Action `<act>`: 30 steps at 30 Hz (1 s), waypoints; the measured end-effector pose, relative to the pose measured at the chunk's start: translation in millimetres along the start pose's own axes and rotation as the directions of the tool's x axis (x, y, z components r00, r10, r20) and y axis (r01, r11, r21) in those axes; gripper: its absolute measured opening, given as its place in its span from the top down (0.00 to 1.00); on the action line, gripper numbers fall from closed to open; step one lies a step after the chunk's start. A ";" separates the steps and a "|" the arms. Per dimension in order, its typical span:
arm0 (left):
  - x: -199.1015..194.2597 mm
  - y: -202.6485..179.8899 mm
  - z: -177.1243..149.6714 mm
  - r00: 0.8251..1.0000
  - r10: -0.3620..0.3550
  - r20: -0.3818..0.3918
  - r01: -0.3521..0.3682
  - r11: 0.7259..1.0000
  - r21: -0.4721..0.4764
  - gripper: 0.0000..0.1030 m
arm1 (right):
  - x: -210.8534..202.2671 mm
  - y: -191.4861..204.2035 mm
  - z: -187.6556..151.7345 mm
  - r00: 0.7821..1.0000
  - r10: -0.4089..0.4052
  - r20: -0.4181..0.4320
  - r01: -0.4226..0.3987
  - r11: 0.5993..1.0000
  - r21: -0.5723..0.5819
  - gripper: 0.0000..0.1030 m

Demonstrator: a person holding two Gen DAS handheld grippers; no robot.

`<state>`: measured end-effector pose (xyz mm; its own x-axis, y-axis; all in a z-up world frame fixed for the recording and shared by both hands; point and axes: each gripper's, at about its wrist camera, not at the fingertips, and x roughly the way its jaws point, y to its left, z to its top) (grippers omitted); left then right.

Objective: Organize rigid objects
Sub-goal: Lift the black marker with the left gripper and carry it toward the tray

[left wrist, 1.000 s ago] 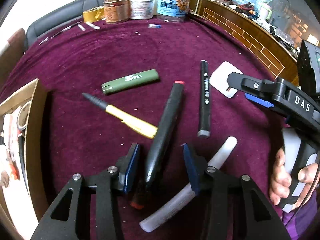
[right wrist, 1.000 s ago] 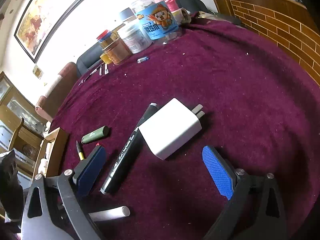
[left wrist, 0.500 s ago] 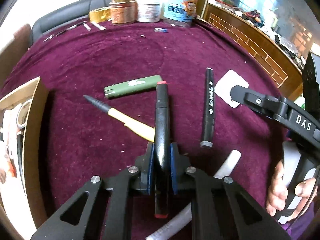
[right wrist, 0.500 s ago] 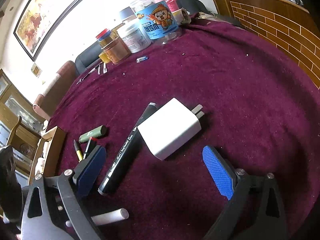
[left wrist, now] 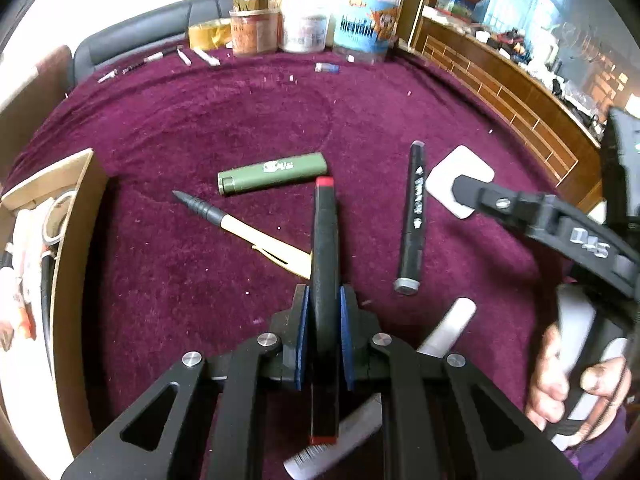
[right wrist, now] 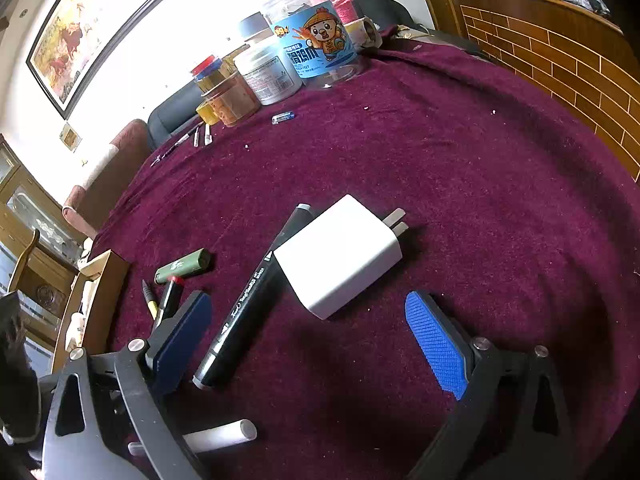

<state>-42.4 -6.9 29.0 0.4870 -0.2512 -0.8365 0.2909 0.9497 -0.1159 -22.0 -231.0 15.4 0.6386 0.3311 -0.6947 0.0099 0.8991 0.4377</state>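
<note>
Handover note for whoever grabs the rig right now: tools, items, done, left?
Left tool: shut on the black marker with red ends, gripped mid-barrel.
Right tool: open, holding nothing, pads either side of the white charger.
On the purple cloth: green lighter, yellow pen, second black marker beside the charger, white tube.
Wooden box at the left edge already holds some items.
Done: red-ended marker grasped.
Left: likely place it, then sort the rest.
</note>
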 end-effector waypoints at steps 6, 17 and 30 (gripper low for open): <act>-41.6 -13.4 -12.4 0.994 -0.051 0.093 0.049 0.999 0.022 0.89 | 0.6 0.8 0.1 1.000 -0.007 -0.001 0.007 1.000 -0.005 0.05; -94.3 -15.2 -41.7 0.966 -0.215 0.145 0.221 0.975 -0.031 0.89 | 3.3 3.7 0.1 0.999 -0.038 -0.004 0.038 0.999 -0.026 0.05; -104.0 -40.4 -75.5 0.936 -0.331 0.117 0.328 0.944 0.046 0.89 | 4.8 7.8 -2.5 0.996 -0.087 -0.003 0.087 0.995 -0.049 0.05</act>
<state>-166.9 -5.0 80.2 0.4566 -0.5714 -0.6820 0.4721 0.8053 -0.3587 -20.8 -221.7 14.0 0.6329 0.2520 -0.7320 0.0276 0.9376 0.3466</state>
